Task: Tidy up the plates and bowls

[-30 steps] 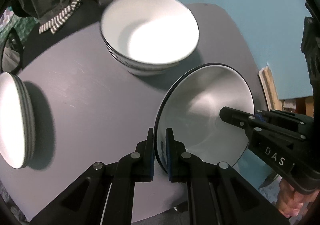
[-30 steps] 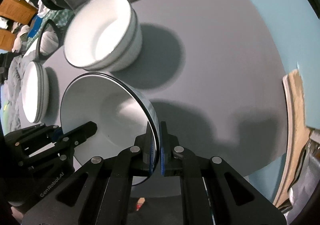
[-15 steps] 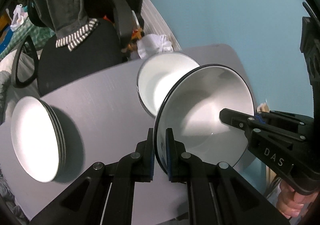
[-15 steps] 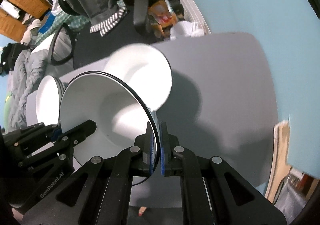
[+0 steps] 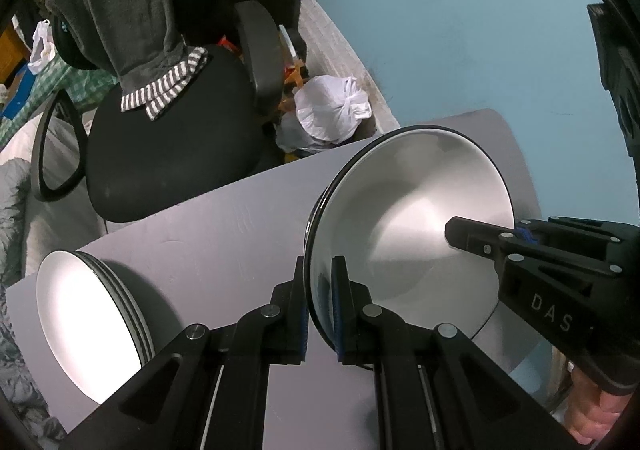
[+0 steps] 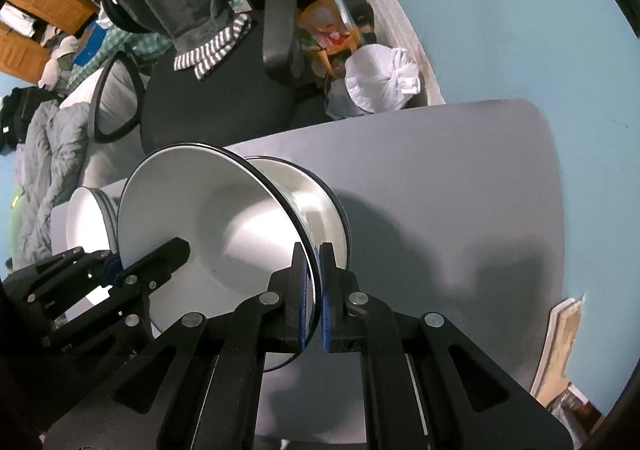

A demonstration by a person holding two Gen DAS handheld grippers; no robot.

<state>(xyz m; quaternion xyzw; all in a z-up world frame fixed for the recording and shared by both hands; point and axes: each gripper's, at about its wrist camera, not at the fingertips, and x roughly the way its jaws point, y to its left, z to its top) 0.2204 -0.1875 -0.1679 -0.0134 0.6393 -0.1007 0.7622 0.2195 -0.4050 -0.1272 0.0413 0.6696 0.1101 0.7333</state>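
Note:
A white bowl with a dark rim (image 5: 416,226) is held by both grippers. My left gripper (image 5: 319,298) is shut on its near-left rim. My right gripper (image 6: 314,282) is shut on its right rim; the same bowl shows in the right wrist view (image 6: 208,226). The held bowl sits just over a stack of white bowls (image 6: 316,209) on the grey table (image 5: 224,242), mostly hiding it. A stack of white plates (image 5: 92,322) stands at the table's left, also in the right wrist view (image 6: 86,213).
A black office chair (image 5: 172,145) with grey clothes draped over it stands behind the table. A white plastic bag (image 5: 332,105) lies on the floor by the blue wall (image 5: 460,29). A cardboard piece (image 6: 560,346) leans at the table's right edge.
Both grippers have carried the bowl forward over the bowl stack and lowered it, so the stack is now largely covered. The plate stack appears closer on the left.

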